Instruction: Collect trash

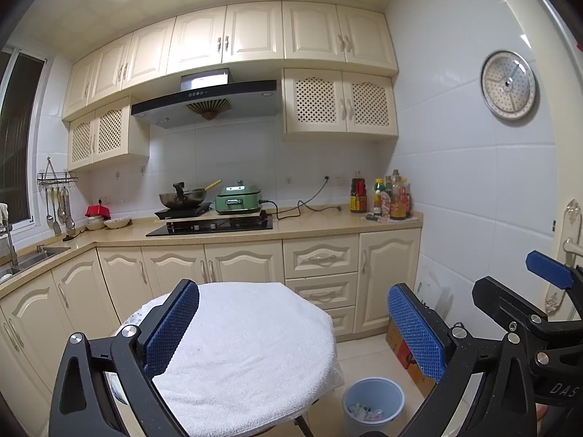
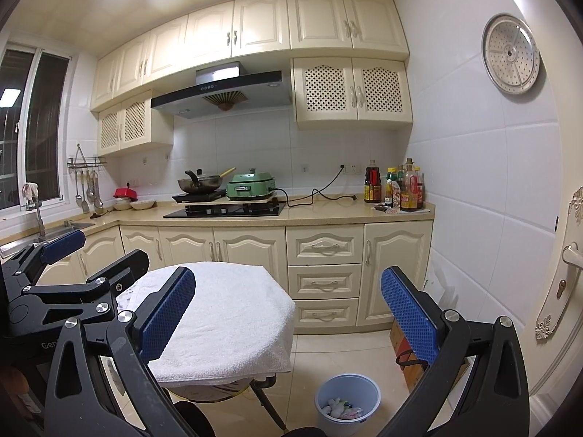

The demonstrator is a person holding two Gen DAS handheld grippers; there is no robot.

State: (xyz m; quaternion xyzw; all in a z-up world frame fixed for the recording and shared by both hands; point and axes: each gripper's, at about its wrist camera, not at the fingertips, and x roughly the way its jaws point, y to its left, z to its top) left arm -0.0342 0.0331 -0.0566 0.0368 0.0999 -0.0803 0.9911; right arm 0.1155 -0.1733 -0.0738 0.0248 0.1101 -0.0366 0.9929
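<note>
My left tool [image 1: 293,331] and my right tool [image 2: 288,318] both stand spread wide with nothing between their blue, dimpled pads [image 1: 171,327], each hovering over a small round stand draped in a white terry towel [image 2: 233,320], whose looped pile lies smooth and bare on top. In the left wrist view the right tool shows at the right edge; in the right wrist view the left tool shows at the left edge. The trash [image 2: 342,409], a heap of crumpled white scraps with flecks of colour, lies at the bottom of a pale blue plastic bin [image 2: 348,382] that stands on the cream floor tiles just beside the towelled stand, to its right and below its edge. Behind the bin, against the white tiled wall, a brown cardboard box [image 1: 399,346] sits partly hidden by my tool's finger. Farther back runs a beige stone counter [image 2: 320,215] over cream panelled cupboards and drawers, carrying a black glass hob [image 2: 222,212], a dark wok [image 2: 200,182] on a portable burner and a green electric cooker [image 2: 251,185] with its black cord trailing toward a wall socket. A cluster of sauce bottles [image 2: 395,189] fills the counter's right corner. At the far left are a steel sink [image 1: 36,255], hanging ladles and a dark window; high on the right wall hangs a round perforated metal steamer plate [image 2: 510,54].
</note>
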